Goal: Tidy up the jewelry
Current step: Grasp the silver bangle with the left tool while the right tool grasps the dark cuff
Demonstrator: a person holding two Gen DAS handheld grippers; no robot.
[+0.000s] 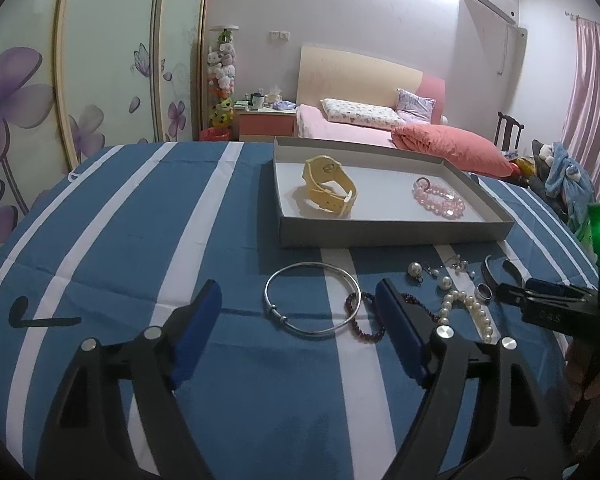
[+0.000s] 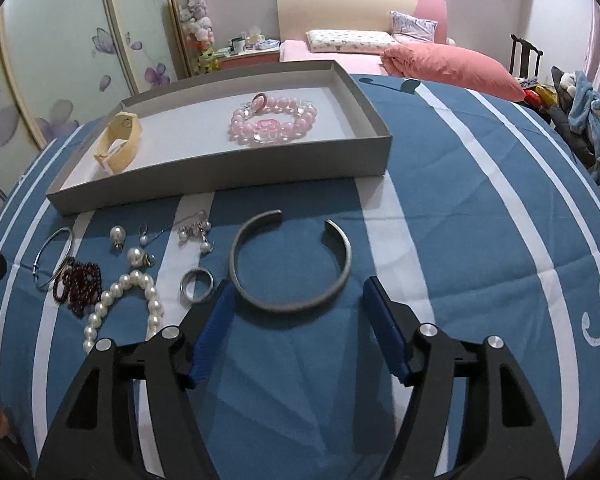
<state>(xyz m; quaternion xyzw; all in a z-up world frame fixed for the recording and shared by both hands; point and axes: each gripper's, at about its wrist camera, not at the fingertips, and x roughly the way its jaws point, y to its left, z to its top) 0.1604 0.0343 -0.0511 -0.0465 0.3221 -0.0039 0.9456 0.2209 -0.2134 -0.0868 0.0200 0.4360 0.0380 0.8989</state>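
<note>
Both fingers spread, right gripper [image 2: 296, 300] at cuff bangle [image 2: 290, 260], nothing held

The left gripper [image 1: 298, 302] is made of black plastic arms that look like big tongs. Each of its two fingers [image 1: 198, 330] has a long blue pad on the inside. Round silver screws [image 1: 444, 331] shine on the black arms (four of them, two on each side). The right gripper [image 2: 296, 300] looks just the same: black arms, blue pads on its fingers [image 2: 386, 328], and silver screws [image 2: 427, 329]. In the left camera's view, the right gripper's body shows small letters and a bright green light. A bit of the person's skin shows at the picture's edge, too blurry to tell more.
</note>
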